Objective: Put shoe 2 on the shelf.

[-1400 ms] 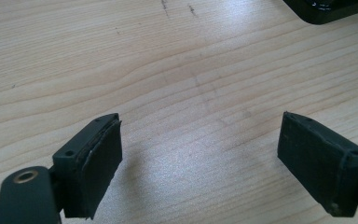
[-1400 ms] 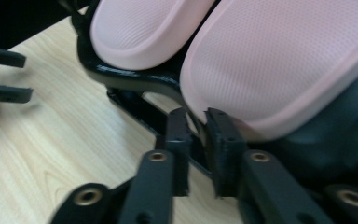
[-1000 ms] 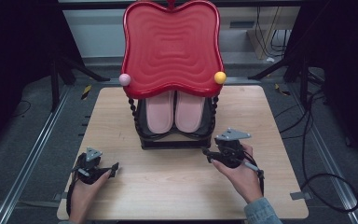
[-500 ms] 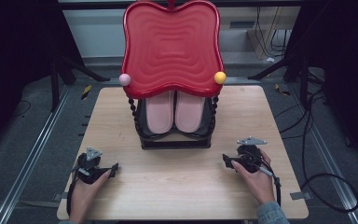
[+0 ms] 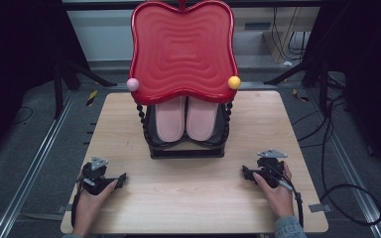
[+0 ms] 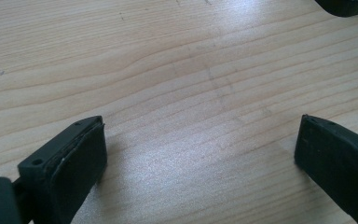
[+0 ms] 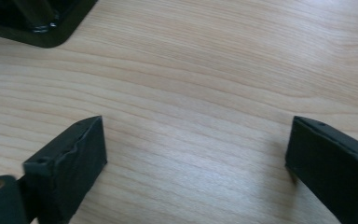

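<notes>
Pink slippers (image 5: 186, 118) sit side by side in the black rack (image 5: 186, 148) under the red tray (image 5: 182, 49), toes pointing away. Both grippers rest on the table (image 5: 188, 198), jaws spread and empty, having just been opening: left gripper (image 5: 120, 177) and right gripper (image 5: 246, 172) flank the rack about equally, slippers beyond and between them.

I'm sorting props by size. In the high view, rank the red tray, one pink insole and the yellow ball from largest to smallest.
1. red tray, nearer the camera
2. pink insole
3. yellow ball
</notes>
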Motion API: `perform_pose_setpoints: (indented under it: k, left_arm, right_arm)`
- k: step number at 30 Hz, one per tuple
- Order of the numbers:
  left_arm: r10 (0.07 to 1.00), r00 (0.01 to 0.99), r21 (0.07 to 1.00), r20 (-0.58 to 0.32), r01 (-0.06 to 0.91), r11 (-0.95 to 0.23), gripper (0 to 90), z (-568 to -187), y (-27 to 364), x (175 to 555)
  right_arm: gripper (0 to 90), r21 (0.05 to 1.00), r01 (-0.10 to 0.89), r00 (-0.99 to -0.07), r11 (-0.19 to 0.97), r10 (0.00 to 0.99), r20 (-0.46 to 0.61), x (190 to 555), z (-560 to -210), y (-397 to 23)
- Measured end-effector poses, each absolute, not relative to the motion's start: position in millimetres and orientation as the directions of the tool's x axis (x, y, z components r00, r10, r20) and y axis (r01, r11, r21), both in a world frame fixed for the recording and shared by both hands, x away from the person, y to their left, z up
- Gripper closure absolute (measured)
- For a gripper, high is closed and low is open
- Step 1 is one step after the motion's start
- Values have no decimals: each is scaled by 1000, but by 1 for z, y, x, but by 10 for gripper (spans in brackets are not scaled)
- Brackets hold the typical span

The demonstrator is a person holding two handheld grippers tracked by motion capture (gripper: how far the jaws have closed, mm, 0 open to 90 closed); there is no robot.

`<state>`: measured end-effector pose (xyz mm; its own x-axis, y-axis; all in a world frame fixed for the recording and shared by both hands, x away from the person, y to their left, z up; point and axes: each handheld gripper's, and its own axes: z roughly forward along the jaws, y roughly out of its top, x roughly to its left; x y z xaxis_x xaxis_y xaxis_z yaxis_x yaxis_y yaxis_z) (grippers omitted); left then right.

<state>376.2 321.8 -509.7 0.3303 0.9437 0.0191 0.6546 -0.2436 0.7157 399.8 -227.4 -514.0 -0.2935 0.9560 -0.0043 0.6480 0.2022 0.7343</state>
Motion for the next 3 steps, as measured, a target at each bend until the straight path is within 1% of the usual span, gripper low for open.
perform_pose_setpoints:
  k: [3]
  left_arm:
    - [943,333,715,19,654,-245,10,-510,322,377]
  right_arm:
    - [35,732,657,-271,183,963,2,400,-514,-228]
